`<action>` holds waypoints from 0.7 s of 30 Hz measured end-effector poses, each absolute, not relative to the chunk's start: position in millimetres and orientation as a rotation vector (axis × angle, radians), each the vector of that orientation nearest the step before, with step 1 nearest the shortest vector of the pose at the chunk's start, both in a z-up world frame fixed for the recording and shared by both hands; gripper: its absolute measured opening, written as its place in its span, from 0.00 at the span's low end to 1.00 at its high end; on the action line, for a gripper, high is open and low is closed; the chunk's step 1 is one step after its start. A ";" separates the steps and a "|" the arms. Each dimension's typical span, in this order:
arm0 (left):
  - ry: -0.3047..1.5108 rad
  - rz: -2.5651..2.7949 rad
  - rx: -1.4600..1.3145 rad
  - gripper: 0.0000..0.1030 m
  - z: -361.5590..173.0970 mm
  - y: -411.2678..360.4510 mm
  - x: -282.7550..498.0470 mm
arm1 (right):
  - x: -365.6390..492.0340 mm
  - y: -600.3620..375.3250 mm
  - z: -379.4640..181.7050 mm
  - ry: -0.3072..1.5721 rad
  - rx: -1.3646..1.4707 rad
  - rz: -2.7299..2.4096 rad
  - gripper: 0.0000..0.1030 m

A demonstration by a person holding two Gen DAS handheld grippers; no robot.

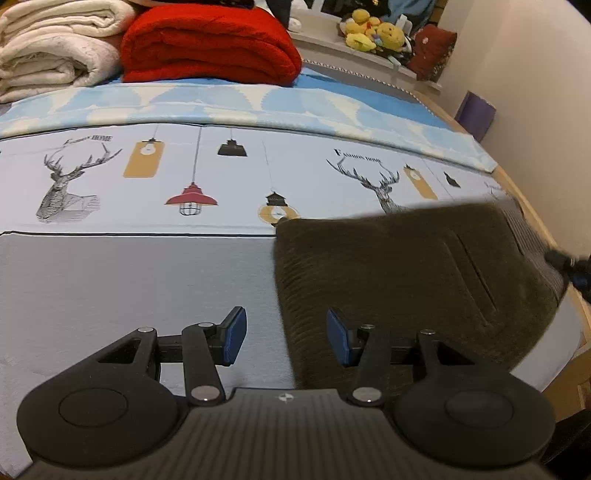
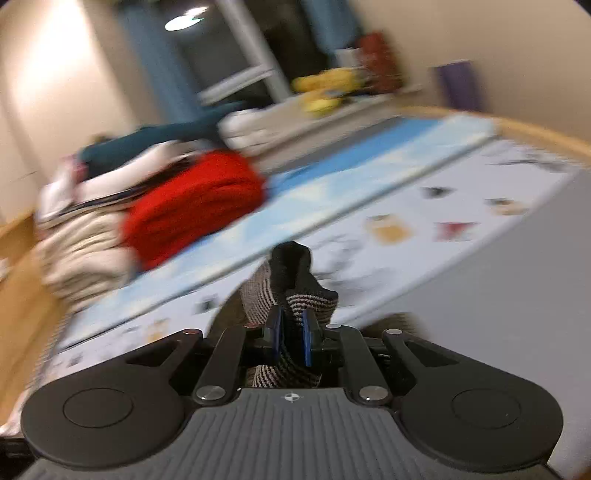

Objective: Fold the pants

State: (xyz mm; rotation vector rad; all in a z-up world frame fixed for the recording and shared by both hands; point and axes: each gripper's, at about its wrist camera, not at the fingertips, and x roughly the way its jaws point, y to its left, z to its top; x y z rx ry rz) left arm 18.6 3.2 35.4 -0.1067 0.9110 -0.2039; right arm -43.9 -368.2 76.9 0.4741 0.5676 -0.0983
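Dark brown corduroy pants [image 1: 417, 280] lie folded on the bed at the right, with a back pocket showing. My left gripper [image 1: 286, 338] is open and empty just above the pants' left edge, one pad over the grey sheet and one over the fabric. My right gripper [image 2: 291, 341] is shut on the pants' striped waistband [image 2: 295, 299], which bunches up between the blue pads. The right wrist view is blurred by motion. A bit of the right gripper [image 1: 570, 266] shows at the pants' far right edge in the left wrist view.
A red folded blanket [image 1: 207, 48] and a cream folded blanket [image 1: 51, 48] sit at the head of the bed. Yellow plush toys [image 1: 373, 31] rest on the headboard shelf. The wooden bed frame [image 1: 535, 218] and the wall run along the right.
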 end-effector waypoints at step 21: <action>1.168 -0.166 -0.376 0.81 -53.4 -21.4 96.0 | 54.8 -455.3 -48.2 1.072 0.605 0.186 0.82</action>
